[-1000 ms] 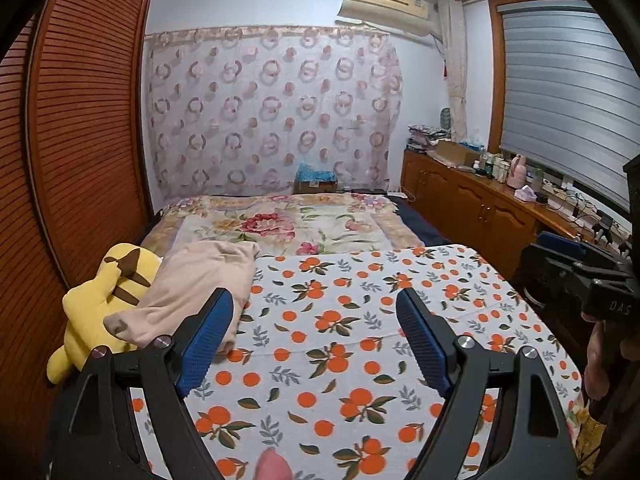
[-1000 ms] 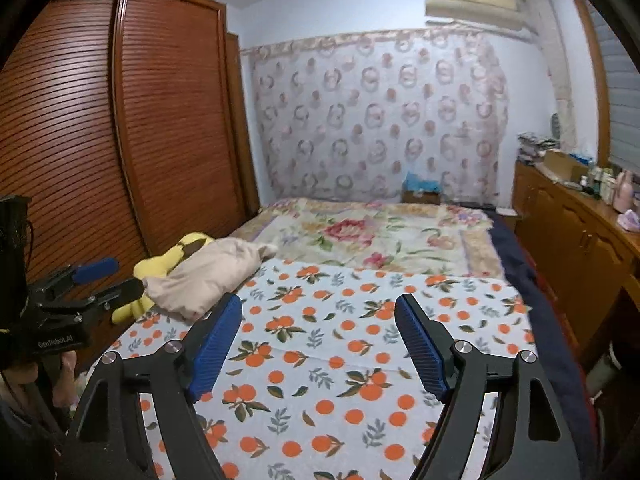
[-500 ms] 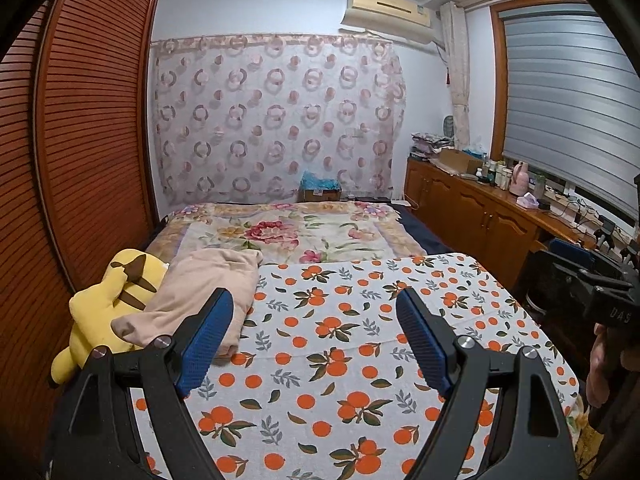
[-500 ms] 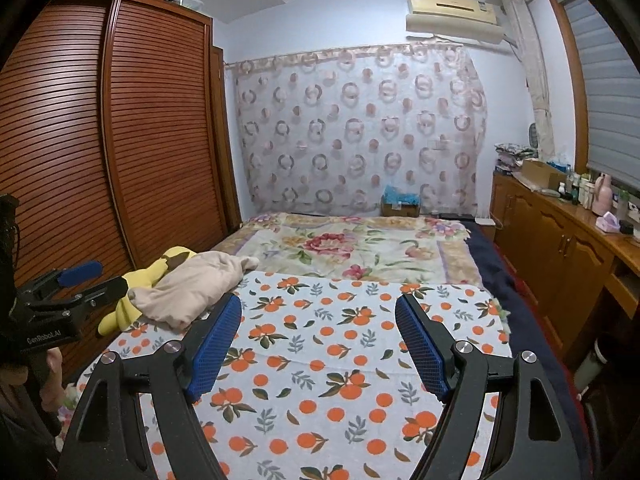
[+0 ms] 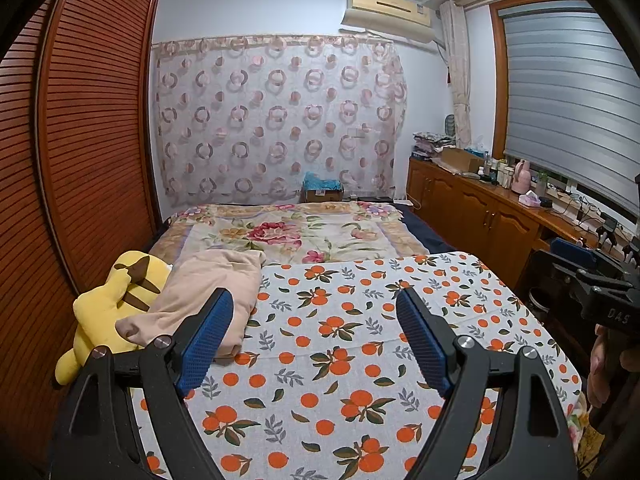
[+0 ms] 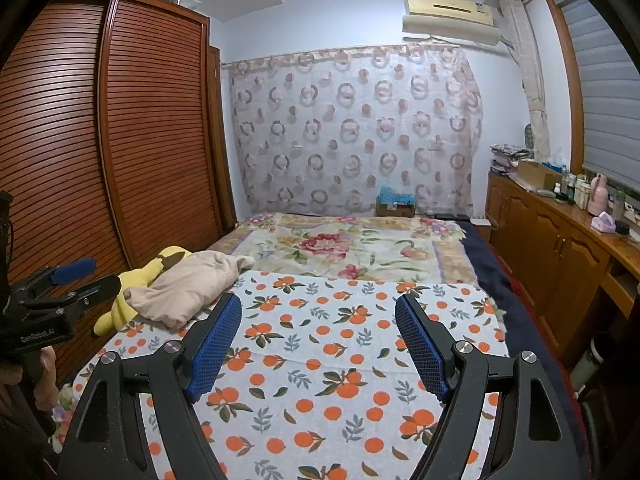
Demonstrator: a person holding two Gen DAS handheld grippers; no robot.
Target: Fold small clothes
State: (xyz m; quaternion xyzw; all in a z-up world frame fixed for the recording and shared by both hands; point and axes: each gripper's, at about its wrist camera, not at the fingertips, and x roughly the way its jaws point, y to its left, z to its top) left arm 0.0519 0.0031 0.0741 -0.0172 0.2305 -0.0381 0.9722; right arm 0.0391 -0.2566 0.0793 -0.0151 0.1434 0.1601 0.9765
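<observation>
- Left hand-held gripper (image 5: 314, 340): jaws wide apart, nothing between them, hovering over the orange-print sheet (image 5: 352, 360) on the bed (image 5: 424, 236).
- Right hand-held gripper (image 6: 318, 342): jaws also spread, nothing between them, over the same sheet.
- Each unit shows in the other's camera: right one at 3 o'clock in the left view, gripped by a hand (image 5: 602, 364); left one at 9 o'clock in the right view, with part of a hand (image 6: 42, 372) below it.
- Beige garment (image 5: 204, 292): rumpled heap at 9–10 o'clock in the left view, on the sheet's left edge, partly hidden behind the left finger (image 5: 204, 344) of that unit. Not flattened; no fold lines I can make out.
- Same garment in the right view sits at 10 o'clock, clear of both fingers.
- Yellow plush toy (image 5: 108, 308): touching the garment on its outer side, next to the slatted wardrobe (image 5: 80, 140); garment overlaps part of it.
- Floral blanket (image 5: 304, 232): on the bed beyond the sheet, 12 o'clock.
- Ring-pattern curtain (image 5: 276, 120) on the far wall, air conditioner (image 5: 388, 12) above at 1 o'clock.
- Wooden cabinet tabletop (image 5: 500, 196) at 2–3 o'clock, cluttered with bottles and boxes; too small to identify.
- Neither unit touches the garment.
</observation>
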